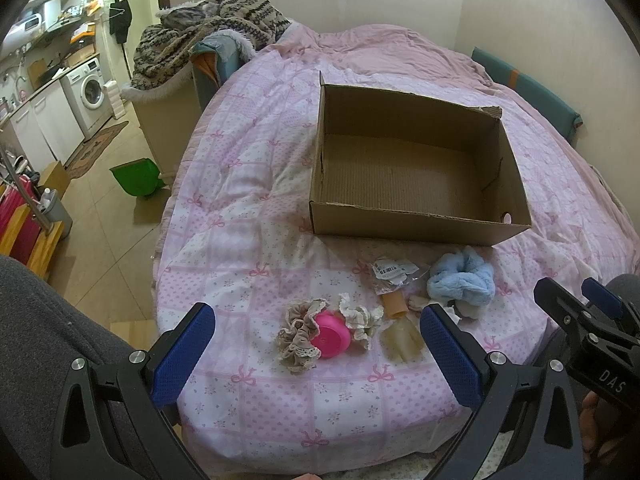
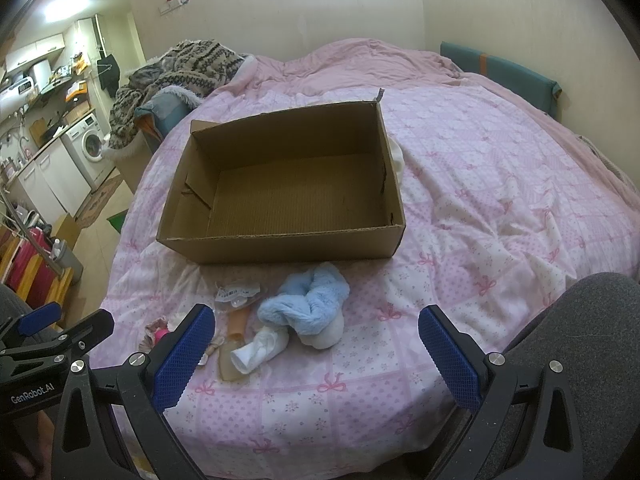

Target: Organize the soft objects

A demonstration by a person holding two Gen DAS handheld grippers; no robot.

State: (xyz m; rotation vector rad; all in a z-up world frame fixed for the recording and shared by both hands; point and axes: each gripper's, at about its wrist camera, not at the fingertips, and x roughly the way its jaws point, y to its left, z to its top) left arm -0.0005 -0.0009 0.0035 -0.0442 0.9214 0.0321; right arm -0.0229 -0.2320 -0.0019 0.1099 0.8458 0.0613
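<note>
- Both jaws wide apart, empty: left gripper (image 1: 316,336) hovers over the small stuff, right gripper (image 2: 316,336) near the blue one.
- Landmark: cardboard box (image 1: 416,220), empty, on the bed (image 1: 248,216).
- Left to right, all in front of box: beige lace scrunchie (image 1: 298,340), pink disc (image 1: 332,334), cream scrunchie (image 1: 360,318), blue fluffy scrunchie (image 1: 460,278).
- Step: pre-grasp, nothing boxed yet. Next, probably: drop onto one item, close, carry into box.

Matt brown cardboard box (image 1: 416,168) with ribbed corrugated floor and ragged torn rims, soft printed cotton quilt (image 1: 248,208) in pink and white, fluffy pale-blue plush scrunchie (image 1: 460,280), lace-edged cloth scrunchie (image 1: 298,340), glossy pink plastic disc (image 1: 331,334), crinkly clear plastic packet (image 1: 394,272), textured blue rubbery pads on the left claw (image 1: 316,352).
</note>
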